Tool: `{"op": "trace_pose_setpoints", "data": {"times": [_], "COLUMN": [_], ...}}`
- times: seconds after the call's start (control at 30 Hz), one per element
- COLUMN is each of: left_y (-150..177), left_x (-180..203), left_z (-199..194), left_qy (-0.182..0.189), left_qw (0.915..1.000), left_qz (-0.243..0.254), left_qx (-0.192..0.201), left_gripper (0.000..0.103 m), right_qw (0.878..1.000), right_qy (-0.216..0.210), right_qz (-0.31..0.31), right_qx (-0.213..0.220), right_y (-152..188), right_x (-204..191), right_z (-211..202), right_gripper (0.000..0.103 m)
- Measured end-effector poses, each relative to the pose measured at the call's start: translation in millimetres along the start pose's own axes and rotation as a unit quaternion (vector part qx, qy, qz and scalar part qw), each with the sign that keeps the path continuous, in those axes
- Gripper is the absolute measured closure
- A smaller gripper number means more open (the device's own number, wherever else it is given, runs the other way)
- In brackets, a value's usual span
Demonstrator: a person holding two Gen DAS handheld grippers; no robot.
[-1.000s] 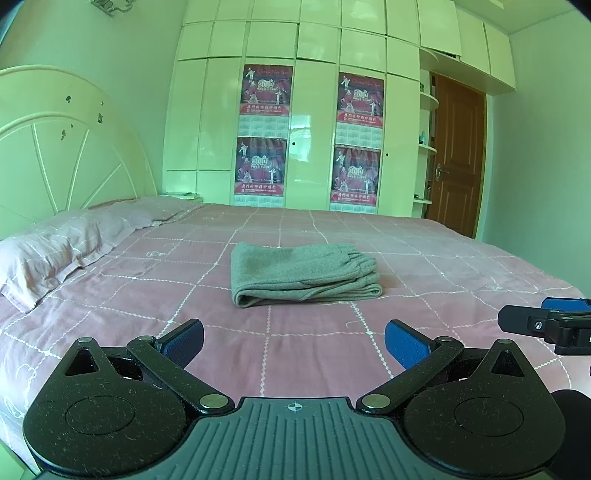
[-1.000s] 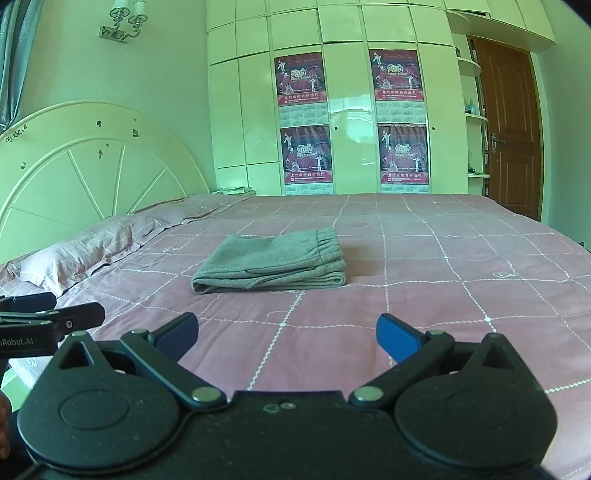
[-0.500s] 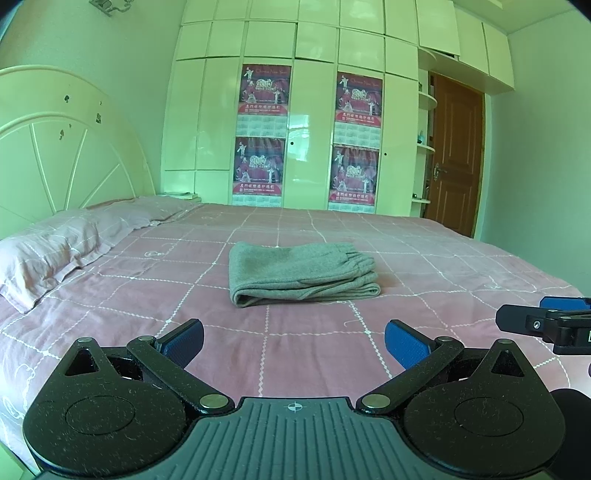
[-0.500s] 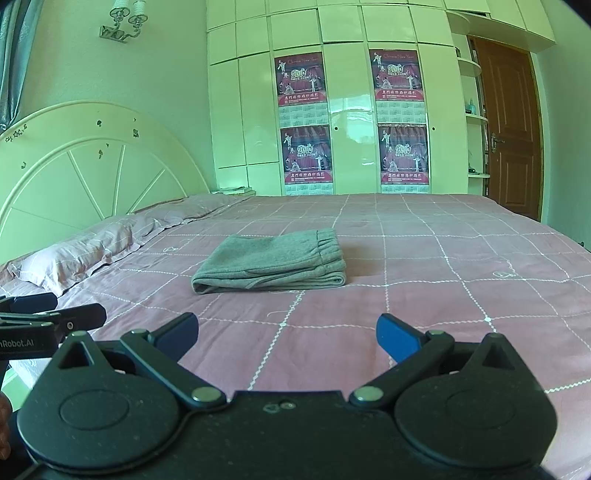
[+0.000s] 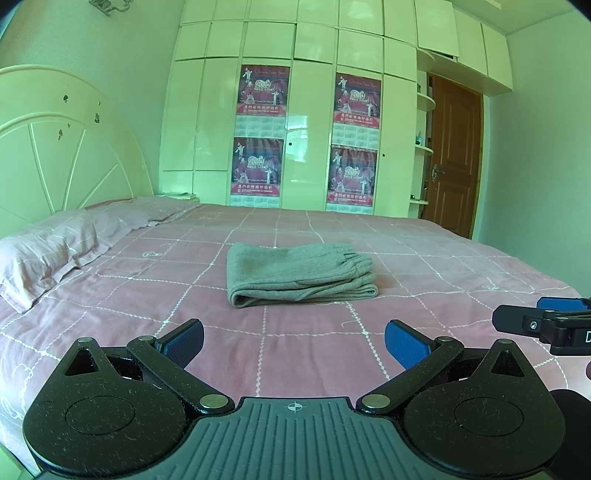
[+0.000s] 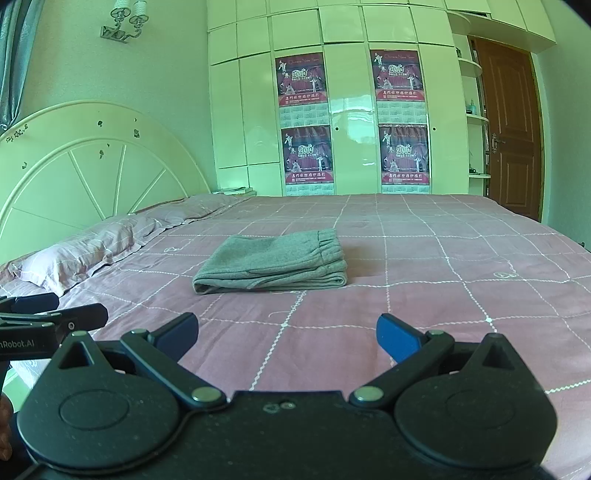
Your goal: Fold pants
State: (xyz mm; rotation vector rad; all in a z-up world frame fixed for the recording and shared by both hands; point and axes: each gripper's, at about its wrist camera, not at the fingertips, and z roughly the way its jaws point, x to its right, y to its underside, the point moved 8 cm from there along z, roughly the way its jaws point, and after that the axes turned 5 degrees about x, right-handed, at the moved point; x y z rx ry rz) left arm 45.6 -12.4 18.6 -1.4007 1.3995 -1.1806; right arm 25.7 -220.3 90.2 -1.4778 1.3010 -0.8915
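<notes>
- Both my left gripper (image 5: 294, 341) and right gripper (image 6: 287, 334) hang with fingers spread wide, holding nothing, well short of the pants (image 5: 300, 273).
- Pants lie folded mid-bed (image 5: 424, 295); folding looks finished, so I'd judge only pulling away remains.
- Only my right view shows the wall lamp (image 6: 123, 20).

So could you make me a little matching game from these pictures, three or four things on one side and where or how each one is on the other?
Things:
1. grey pants
2. pillow
3. wooden door
4. left gripper

Places or states:
A. closed, in the far right corner of the room
B. open, holding nothing
C. folded, in the middle of the bed
D. at the headboard end of the bed

Pairs: 1-C, 2-D, 3-A, 4-B
</notes>
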Motion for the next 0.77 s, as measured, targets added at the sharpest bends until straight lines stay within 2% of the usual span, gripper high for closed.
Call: {"op": "trace_pose_setpoints", "data": {"times": [0.3,0.47,0.77], "left_y": [0.2,-1.8,-0.8], "left_x": [-0.9,0.9,2.4], "left_z": [0.5,-1.7,-1.1], "left_qy": [0.001,0.017,0.025], "left_qw": [1.0,0.9997,0.9996], "left_qz": [0.002,0.002,0.003], "left_qx": [0.001,0.017,0.015], "left_gripper": [0.0,0.0,0.0], "right_qw": [1.0,1.0,1.0], "right_qy": [0.0,0.0,0.0], "right_qz": [-0.001,0.0,-0.001], "right_qx": [0.001,0.001,0.003], "right_y": [-0.9,-0.8,-2.4], "right_x": [0.4,0.6,-0.5], "right_z": [-0.7,-0.6,-1.7], "right_gripper": [0.006,0.006,0.006]}}
